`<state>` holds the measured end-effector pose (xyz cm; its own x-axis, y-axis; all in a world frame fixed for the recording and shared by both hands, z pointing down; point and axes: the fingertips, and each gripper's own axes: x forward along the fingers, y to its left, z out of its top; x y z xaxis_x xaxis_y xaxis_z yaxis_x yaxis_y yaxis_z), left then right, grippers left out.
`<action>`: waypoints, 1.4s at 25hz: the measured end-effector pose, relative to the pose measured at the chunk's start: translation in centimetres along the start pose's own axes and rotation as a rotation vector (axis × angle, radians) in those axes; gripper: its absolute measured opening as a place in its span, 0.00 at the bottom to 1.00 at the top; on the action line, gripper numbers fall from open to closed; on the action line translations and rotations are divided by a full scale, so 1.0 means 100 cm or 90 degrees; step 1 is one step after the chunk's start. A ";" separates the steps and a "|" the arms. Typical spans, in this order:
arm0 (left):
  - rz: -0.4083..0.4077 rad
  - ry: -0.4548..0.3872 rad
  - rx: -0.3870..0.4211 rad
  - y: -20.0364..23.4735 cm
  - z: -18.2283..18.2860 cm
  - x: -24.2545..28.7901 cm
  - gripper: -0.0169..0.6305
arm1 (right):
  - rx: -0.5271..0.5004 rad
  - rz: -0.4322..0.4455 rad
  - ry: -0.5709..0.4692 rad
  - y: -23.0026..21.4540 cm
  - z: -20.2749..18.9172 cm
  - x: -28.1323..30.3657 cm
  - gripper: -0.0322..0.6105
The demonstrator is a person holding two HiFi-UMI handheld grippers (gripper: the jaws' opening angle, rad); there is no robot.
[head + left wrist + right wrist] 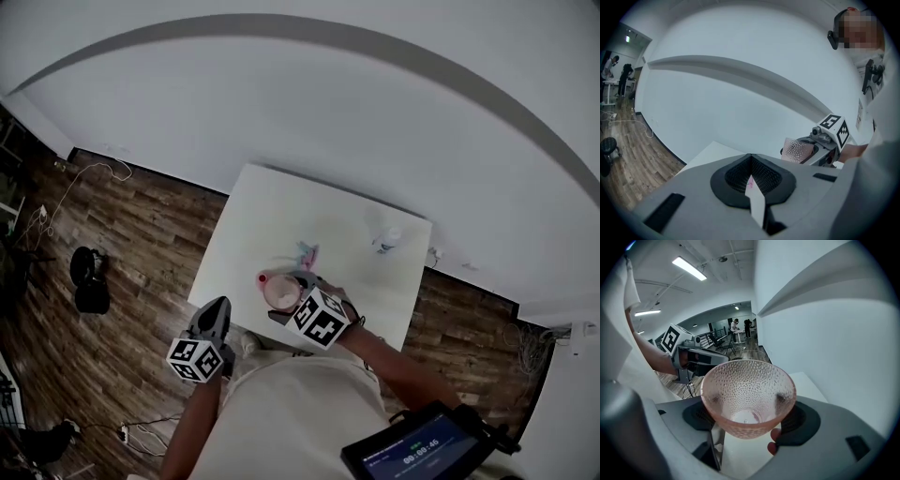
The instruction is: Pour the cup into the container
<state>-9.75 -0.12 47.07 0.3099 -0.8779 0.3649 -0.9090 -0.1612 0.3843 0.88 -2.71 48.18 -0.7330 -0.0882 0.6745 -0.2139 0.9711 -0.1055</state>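
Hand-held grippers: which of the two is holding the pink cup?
The right hand-held gripper: the pink dimpled cup is clamped between its wide-spread jaws. The left hand-held gripper has its jaws closed together, apart from the cup.

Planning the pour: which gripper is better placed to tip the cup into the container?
Right. The right gripper clamps the pink cup over the table, nearer the clear container. The left gripper is shut, back at the table's near edge.

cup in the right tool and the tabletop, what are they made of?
Cup: translucent pink, dimpled all over, glossy; glass or clear plastic, cannot tell which.
Tabletop: flat matte white, no grain; probably laminate or painted board.
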 end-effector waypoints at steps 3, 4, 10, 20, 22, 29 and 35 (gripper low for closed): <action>-0.006 0.003 -0.005 -0.004 -0.002 0.000 0.04 | 0.011 0.005 -0.002 0.004 0.001 -0.003 0.64; -0.007 0.004 -0.006 -0.005 -0.002 -0.001 0.04 | 0.012 0.005 -0.002 0.006 0.001 -0.004 0.64; -0.013 -0.004 -0.005 -0.011 0.007 0.001 0.04 | 0.007 -0.004 -0.009 0.003 0.003 -0.012 0.64; -0.032 -0.003 -0.001 -0.020 0.010 0.006 0.04 | -0.005 -0.018 -0.009 -0.001 0.001 -0.019 0.64; -0.035 -0.005 0.000 -0.022 0.010 0.008 0.04 | -0.011 -0.022 -0.008 -0.002 0.000 -0.020 0.64; -0.043 -0.001 -0.001 -0.028 0.008 0.013 0.04 | -0.013 -0.029 -0.004 -0.007 -0.007 -0.022 0.64; -0.054 0.006 0.000 -0.030 0.003 0.015 0.04 | -0.012 -0.035 -0.007 -0.007 -0.007 -0.020 0.64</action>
<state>-6.67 -1.11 46.27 0.3883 -0.8572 0.3384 -0.8793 -0.2347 0.4144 2.93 -3.10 47.46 -0.7272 -0.1440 0.6712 -0.2425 0.9686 -0.0549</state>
